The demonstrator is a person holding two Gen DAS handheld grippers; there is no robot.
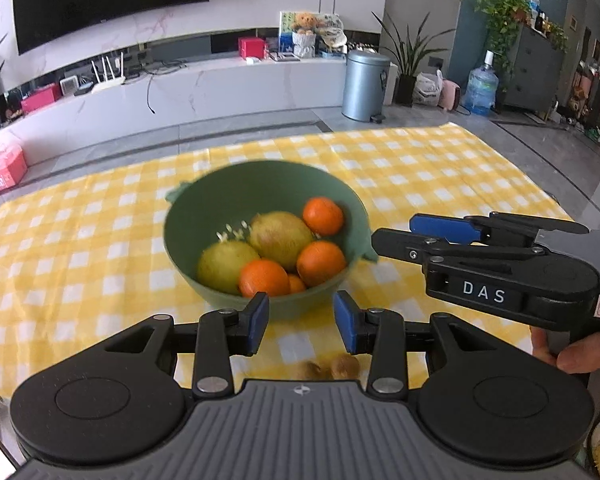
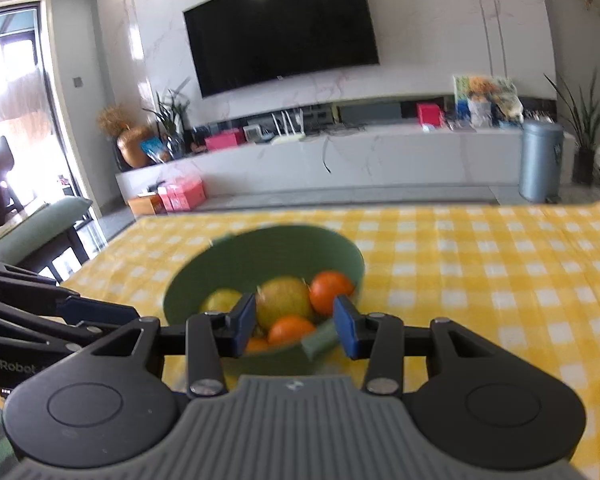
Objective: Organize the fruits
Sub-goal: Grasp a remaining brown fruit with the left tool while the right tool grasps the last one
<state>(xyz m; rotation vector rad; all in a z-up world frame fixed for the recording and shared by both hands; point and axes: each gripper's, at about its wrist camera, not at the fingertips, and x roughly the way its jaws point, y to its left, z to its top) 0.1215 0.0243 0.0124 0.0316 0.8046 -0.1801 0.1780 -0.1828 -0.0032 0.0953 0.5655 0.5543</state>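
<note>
A green bowl (image 1: 228,196) stands on the yellow checked tablecloth (image 1: 420,168). It holds two yellow-green pears (image 1: 280,236) and several oranges (image 1: 323,216). My left gripper (image 1: 301,322) is open and empty just in front of the bowl's near wall. Two small brown fruits (image 1: 332,367) lie on the cloth beneath it. My right gripper (image 2: 295,326) is open and empty at the bowl's (image 2: 260,252) near rim, by its tab handle (image 2: 318,340). It also shows in the left wrist view (image 1: 392,236), right of the bowl.
A grey bin (image 1: 365,85) and a water jug (image 1: 481,90) stand on the floor beyond the table. A long white TV bench (image 1: 204,92) runs along the far wall. A green chair (image 2: 40,228) stands at the table's left end.
</note>
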